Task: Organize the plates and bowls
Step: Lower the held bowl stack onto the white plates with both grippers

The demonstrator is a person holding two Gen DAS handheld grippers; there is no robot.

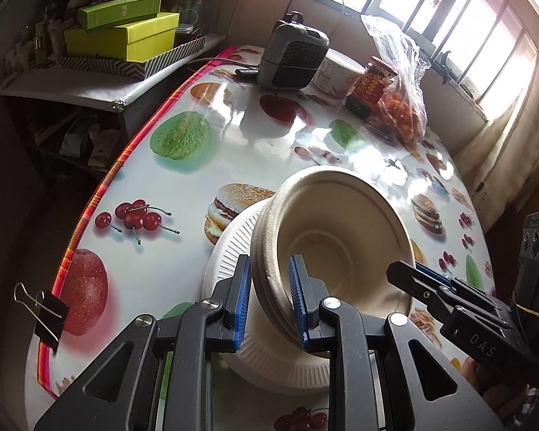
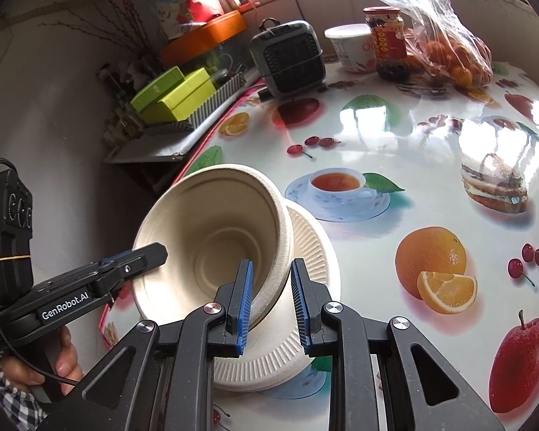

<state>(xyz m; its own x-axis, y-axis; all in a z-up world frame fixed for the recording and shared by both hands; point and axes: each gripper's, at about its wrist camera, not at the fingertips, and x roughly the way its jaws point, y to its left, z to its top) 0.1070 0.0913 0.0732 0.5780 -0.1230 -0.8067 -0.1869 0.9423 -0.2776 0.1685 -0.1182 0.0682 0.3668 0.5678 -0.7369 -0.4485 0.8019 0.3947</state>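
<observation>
A stack of beige paper bowls (image 1: 341,237) (image 2: 212,222) hangs tilted over a pile of white ribbed paper plates (image 1: 230,251) (image 2: 312,251) on the fruit-print table. My left gripper (image 1: 270,298) is shut on the stack's left rim, one blue pad (image 1: 243,294) outside and one inside. My right gripper (image 2: 272,298) is shut on the opposite rim in the same way. Each wrist view also shows the other tool at the far rim: the right gripper (image 1: 400,273) and the left gripper (image 2: 154,251). Whether the bowls touch the plates is hidden.
At the table's (image 1: 183,186) far end stand a grey heater (image 1: 293,54), a white tub (image 1: 336,72), a red-labelled jar (image 1: 372,84) and a bag of oranges (image 1: 402,107). A binder clip (image 1: 50,316) grips the left edge. Green boxes (image 1: 125,32) sit on a side shelf.
</observation>
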